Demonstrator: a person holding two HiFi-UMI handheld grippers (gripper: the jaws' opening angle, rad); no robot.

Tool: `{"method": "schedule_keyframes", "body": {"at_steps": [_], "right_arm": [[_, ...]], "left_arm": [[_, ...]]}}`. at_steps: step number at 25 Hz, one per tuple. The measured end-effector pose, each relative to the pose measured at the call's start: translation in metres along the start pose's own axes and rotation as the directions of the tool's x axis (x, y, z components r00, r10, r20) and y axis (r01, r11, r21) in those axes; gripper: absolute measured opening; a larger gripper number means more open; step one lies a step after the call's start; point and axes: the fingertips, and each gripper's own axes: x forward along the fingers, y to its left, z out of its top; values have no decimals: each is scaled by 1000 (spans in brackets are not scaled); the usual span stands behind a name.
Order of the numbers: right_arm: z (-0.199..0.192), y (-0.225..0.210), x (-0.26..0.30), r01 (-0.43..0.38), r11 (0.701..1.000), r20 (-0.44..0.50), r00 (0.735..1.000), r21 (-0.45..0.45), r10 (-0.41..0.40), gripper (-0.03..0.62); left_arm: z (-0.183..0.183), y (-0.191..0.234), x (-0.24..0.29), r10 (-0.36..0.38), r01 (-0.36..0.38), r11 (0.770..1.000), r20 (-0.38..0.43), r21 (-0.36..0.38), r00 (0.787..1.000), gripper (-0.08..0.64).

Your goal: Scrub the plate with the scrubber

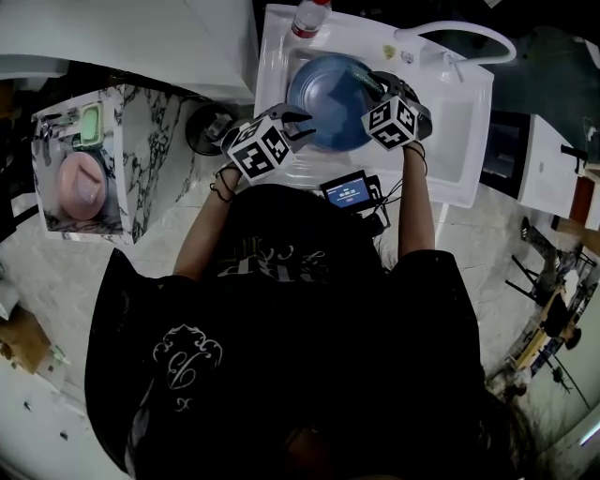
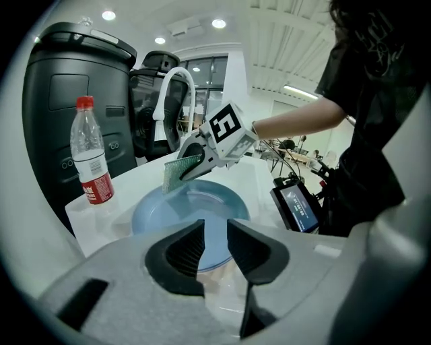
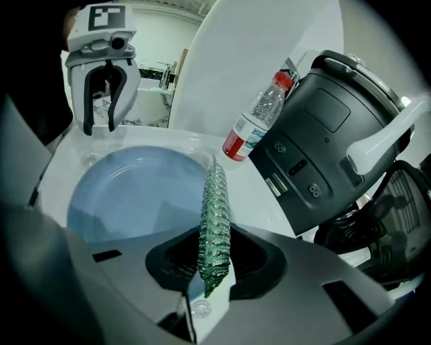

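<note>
A blue plate [image 1: 323, 103] [image 2: 202, 209] [image 3: 128, 192] lies in the white sink [image 1: 459, 141]. My right gripper [image 1: 375, 86] [image 2: 192, 165] [image 3: 215, 253] is shut on a green scrubber [image 1: 367, 80] [image 2: 180, 172] [image 3: 215, 215], held edge-on just above the plate's right part. My left gripper [image 1: 302, 127] [image 2: 214, 236] [image 3: 100, 128] hovers at the plate's near-left rim. Its jaws stand a little apart with nothing gripped, and the plate's blue surface shows through the gap.
A water bottle with a red cap [image 1: 307, 17] [image 2: 91, 162] [image 3: 256, 124] stands behind the sink beside a white faucet [image 1: 450, 37] [image 2: 172, 94]. A black appliance [image 3: 337, 135] sits nearby. A small screen [image 1: 349, 190] [image 2: 296, 207] hangs at the sink's front. A pink bowl [image 1: 82, 183] rests on the marble counter at left.
</note>
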Motion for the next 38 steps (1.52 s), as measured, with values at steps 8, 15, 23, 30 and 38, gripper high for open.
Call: {"method": "schedule_keyframes", "body": {"at_steps": [8,15,23,30,38], "right_arm": [[-19,29,-10,-62,997,-44,997,40,64,86],[-26,56,-33,-105,987,-33,993,120,109,86],[-17,95,-56,-171,975,9,985,142,172,86],[2,126,-69,-235,963,68,971,129,228,86],[26,155,-74,-289,955,128,951,60,280,87]], "left_arm": [[2,-2,6,-23,23,1000,3,15,1000,115],[0,-3,5,-11,11,1000,3,4,1000,115],[2,-6,-1,26,-26,1000,16,-11,1000,115],[2,-15,-8,56,-56,998,25,-20,998,115],[0,-28,-18,110,-109,993,28,-39,993,115]]}}
